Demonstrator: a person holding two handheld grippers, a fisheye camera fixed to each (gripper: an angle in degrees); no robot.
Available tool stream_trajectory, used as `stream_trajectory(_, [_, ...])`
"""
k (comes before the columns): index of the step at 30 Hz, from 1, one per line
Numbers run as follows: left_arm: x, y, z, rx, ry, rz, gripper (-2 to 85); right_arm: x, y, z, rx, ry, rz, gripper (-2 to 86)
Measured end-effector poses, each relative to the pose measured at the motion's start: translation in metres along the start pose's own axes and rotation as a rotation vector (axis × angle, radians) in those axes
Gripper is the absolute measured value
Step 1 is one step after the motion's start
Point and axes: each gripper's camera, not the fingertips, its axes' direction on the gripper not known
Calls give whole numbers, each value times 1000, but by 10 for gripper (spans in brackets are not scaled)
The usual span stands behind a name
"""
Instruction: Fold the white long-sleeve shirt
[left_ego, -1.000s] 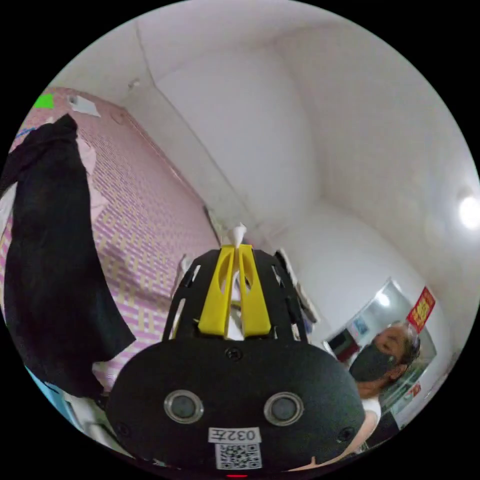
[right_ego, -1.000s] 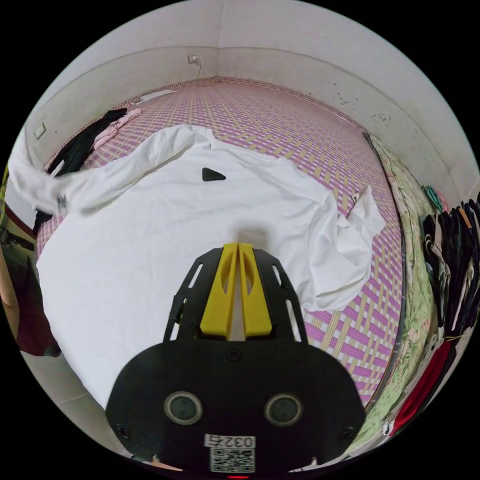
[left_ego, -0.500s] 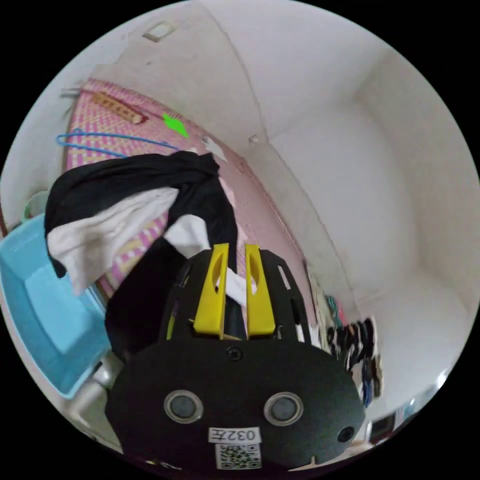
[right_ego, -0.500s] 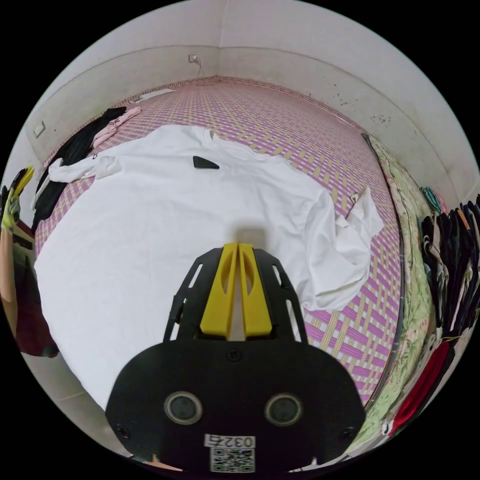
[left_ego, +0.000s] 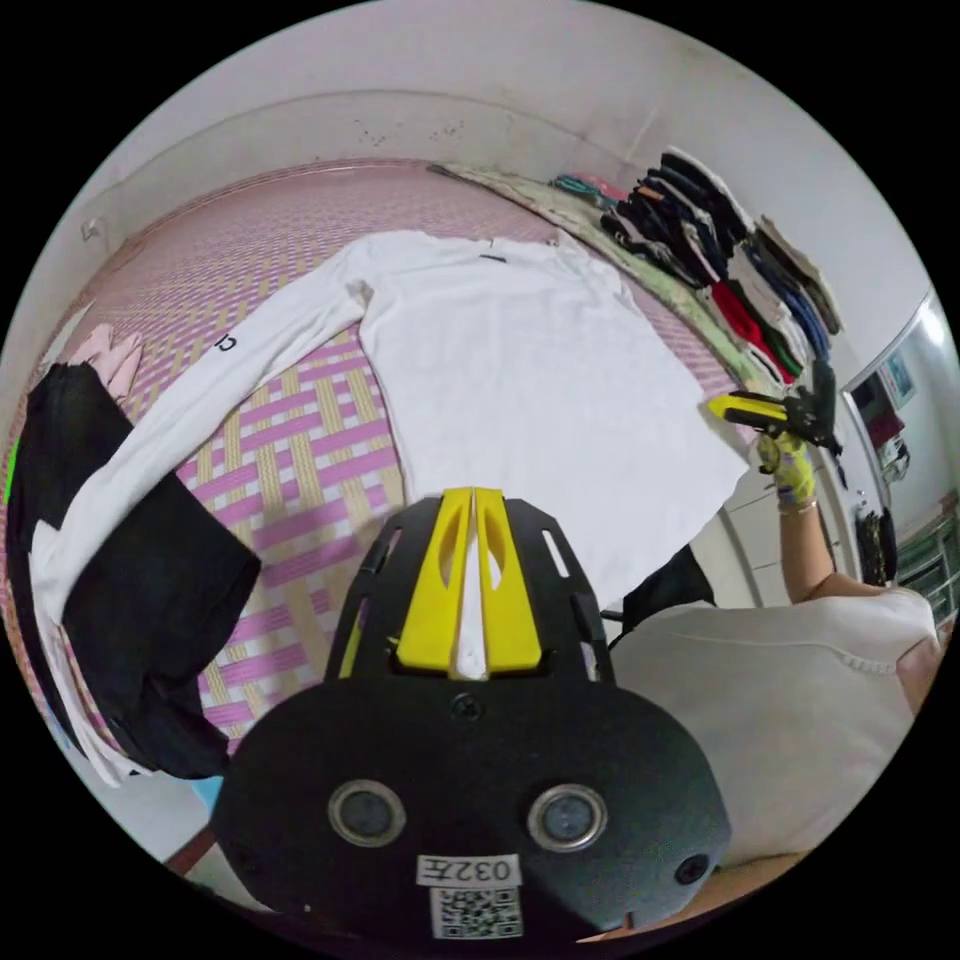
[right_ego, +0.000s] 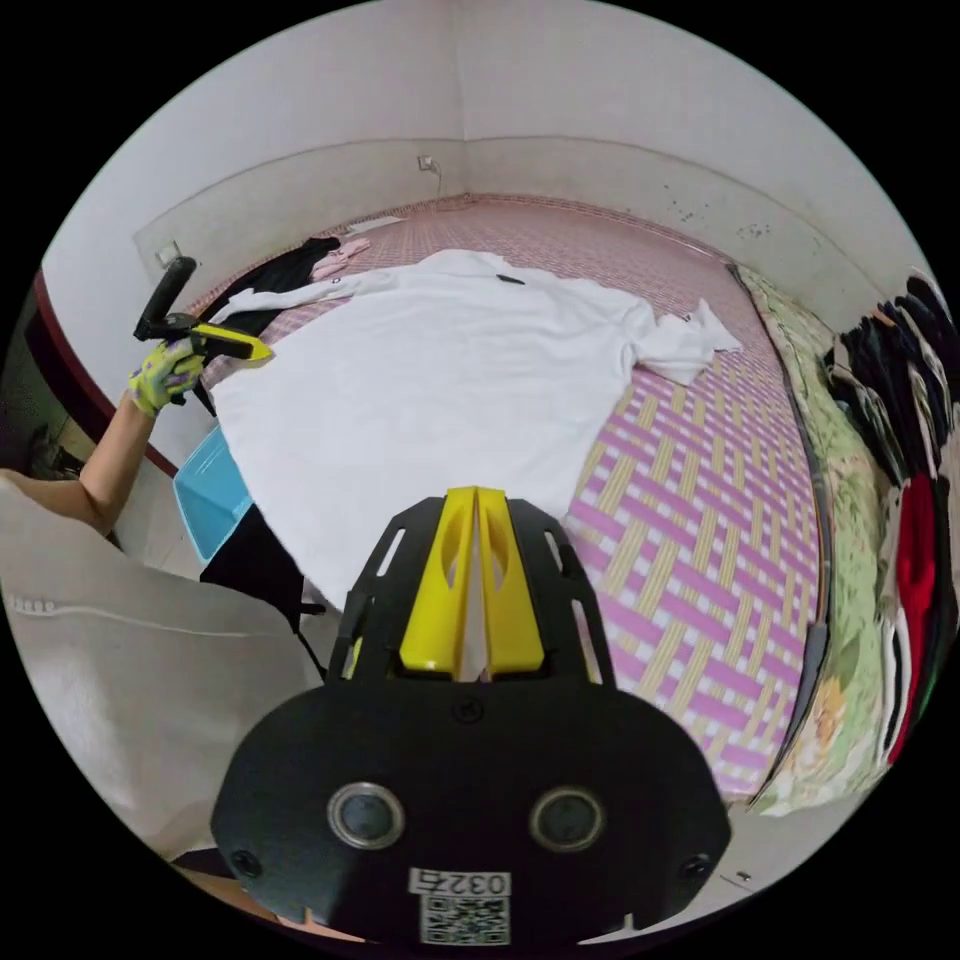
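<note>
The white long-sleeve shirt (right_ego: 440, 370) is spread flat on the pink woven mat (right_ego: 700, 560), both the left claw (left_ego: 466, 590) and right claw (right_ego: 472, 590) are held closed and empty above it, so an uneven fold may be caused by the right sleeve (right_ego: 690, 340) bunched beside the shirt body.

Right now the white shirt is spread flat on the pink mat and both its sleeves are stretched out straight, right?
Not quite. The white shirt does lie flat on the pink mat, but one sleeve is crumpled, as the right gripper view shows. The other sleeve is stretched out straight.
</note>
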Motion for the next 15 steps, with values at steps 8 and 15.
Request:
stream_trajectory(8, [42, 27, -9, 2, -73, -13, -8, 8, 41, -19, 55, -44, 88, 54])
stream_trajectory(15, [61, 47, -43, -71, -132, -31, -9, -9, 42, -41, -65, -256, -79, 47])
